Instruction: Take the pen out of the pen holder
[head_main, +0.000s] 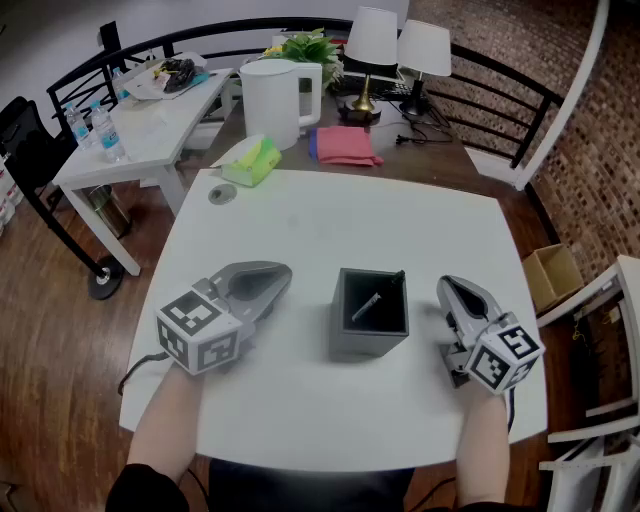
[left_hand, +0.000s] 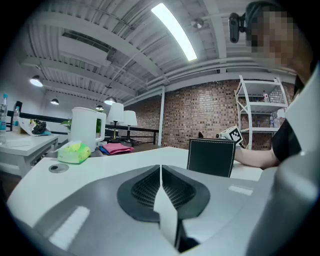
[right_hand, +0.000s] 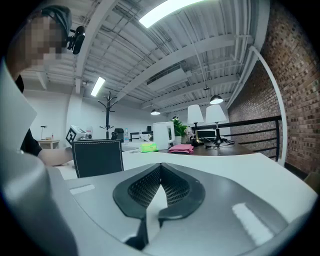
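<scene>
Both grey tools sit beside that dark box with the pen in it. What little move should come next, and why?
Probably raise the right gripper and open its jaws over the dark grey square pen holder. It and the left gripper flank the holder on the white table, jaws shut and empty, and the dark pen leans rightward.

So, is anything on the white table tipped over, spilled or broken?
Nothing stands out. The pen holder stands upright in the middle of the table, the pen leans inside it, and nothing is spilled.
</scene>
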